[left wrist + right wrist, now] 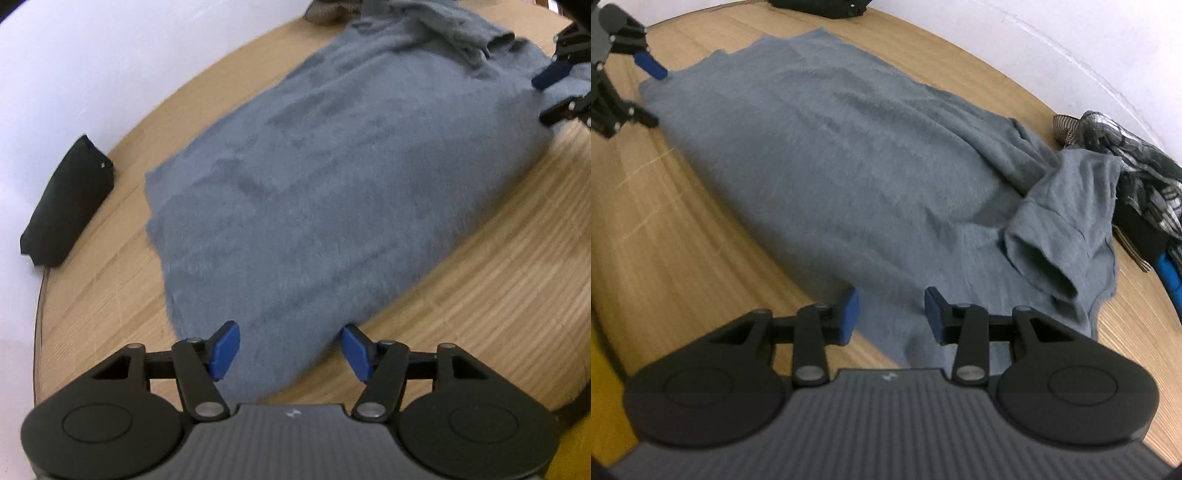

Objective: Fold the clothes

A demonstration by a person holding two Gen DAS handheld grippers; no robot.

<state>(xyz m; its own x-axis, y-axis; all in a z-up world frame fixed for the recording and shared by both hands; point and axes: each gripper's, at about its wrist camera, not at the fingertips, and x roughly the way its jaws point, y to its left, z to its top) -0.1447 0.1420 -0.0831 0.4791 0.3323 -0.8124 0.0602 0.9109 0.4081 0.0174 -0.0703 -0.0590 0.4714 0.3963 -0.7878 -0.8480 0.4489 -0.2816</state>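
A: Where is the garment?

B: A grey-blue shirt (332, 177) is laid flat on a round wooden table (498, 295). The fabric looks soft and slightly fuzzy, knit-like, with shallow wrinkles across the body. The table top is light wood with a fine straight grain and a curved edge.

A: Shape?

B: Roughly a long rectangle. One sleeve (1063, 221) is folded back over the body, with its open cuff seen as a loose tube. A hemmed curved edge is seen near the neck end.

A: Left gripper?

B: The left gripper (290, 350) is held spread over a corner of the hem. Blue flat pads (223, 349) are set on black linkage arms. The cloth lies between and under the pads; no pinch is seen, and contact with the fabric cannot be told.

A: Right gripper?

B: The right gripper (891, 314) is also spread, at the shoulder end of the shirt, over its edge. Fabric is seen in the gap, but nothing is clamped. Frames are motion-blurred there.

A: Other items?

B: A black soft pouch (66, 206), oblong and matte, is seen at the table edge by the white wall (92, 55). A crumpled pile of checked and dark clothes (1126, 162) is seen beside the folded sleeve, touching it.
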